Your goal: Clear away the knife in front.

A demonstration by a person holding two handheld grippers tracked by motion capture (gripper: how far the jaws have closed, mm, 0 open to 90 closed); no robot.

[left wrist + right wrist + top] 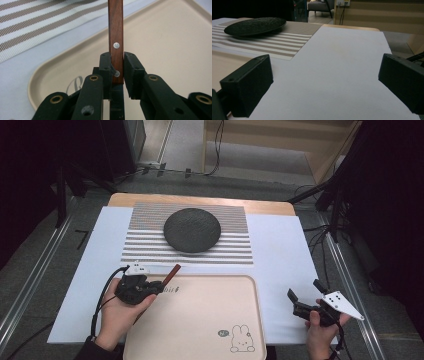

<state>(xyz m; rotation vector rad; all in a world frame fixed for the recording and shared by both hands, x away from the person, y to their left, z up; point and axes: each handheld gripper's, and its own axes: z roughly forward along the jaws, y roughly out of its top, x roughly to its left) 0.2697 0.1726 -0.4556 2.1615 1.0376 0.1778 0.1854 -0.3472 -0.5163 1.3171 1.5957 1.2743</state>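
Note:
My left gripper (159, 285) is shut on a brown wooden handle (171, 273) with two metal rivets; the handle (115, 30) rises straight out between the jaws of that gripper (117, 63), over the far left corner of a beige tray (257, 310). Whatever lies past the handle's held end is hidden inside the gripper. My right gripper (305, 290) is open, with nothing between its jaws, above the white sheet (280, 250) to the right of the tray. In its own view the right gripper (324, 82) looks across the bare sheet.
A round black plate (192, 230) rests on a striped placemat (150, 220) at the back of the table. The plate (254, 25) lies far left in the right gripper view. The tray (162, 50) has a rabbit drawing near its front right corner.

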